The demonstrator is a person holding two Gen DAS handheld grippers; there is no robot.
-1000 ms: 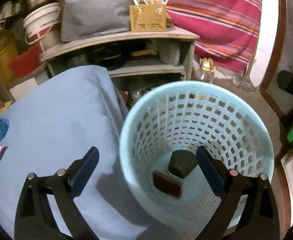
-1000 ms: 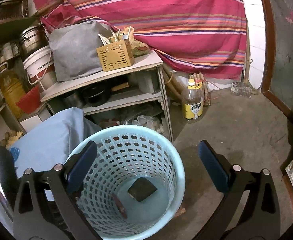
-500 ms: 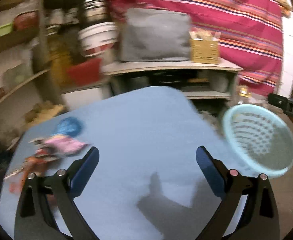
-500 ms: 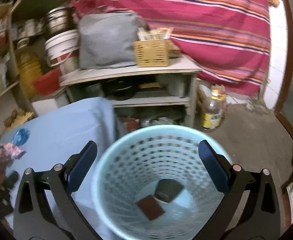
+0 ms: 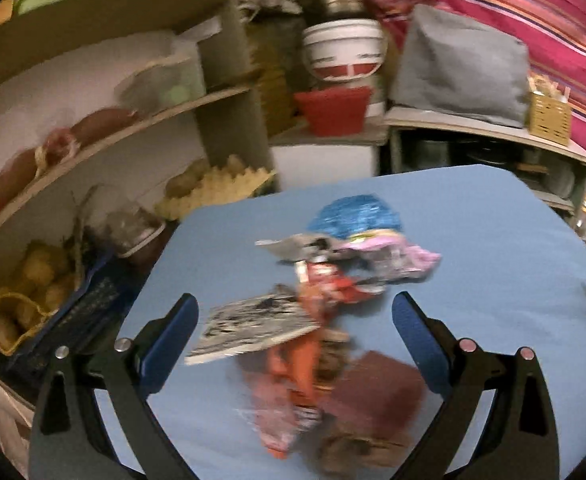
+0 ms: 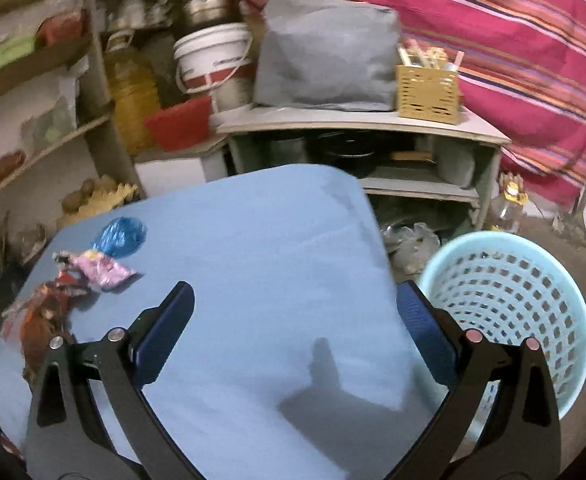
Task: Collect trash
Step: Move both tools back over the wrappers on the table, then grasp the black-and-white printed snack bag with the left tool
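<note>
A heap of trash lies on the blue-covered table [image 5: 473, 240]: a blue foil wrapper [image 5: 355, 214], a pink wrapper [image 5: 397, 254], a black-and-white printed card [image 5: 253, 324], orange and red wrappers [image 5: 305, 360] and a dark red packet [image 5: 377, 388]. My left gripper [image 5: 295, 332] hovers open over the heap, the card and orange wrappers between its fingers. My right gripper [image 6: 295, 324] is open above the bare blue table [image 6: 261, 264], nothing in it. The heap [image 6: 65, 284] sits to its left. The light blue basket [image 6: 509, 300] stands on the floor at right.
Wooden shelves [image 5: 105, 136] crowd the left with potatoes, jars and bags. Behind the table stand a white bucket [image 6: 213, 60], a red tub [image 6: 177, 122], a grey bag [image 6: 325, 52] and a yellow crate [image 6: 427, 88] on a low shelf unit. A striped red cloth [image 6: 493, 32] hangs behind.
Both grippers have swung left, away from the basket. The left one now faces the trash heap instead of the basket's inside; the right one now sits over the table. Both stay open.
</note>
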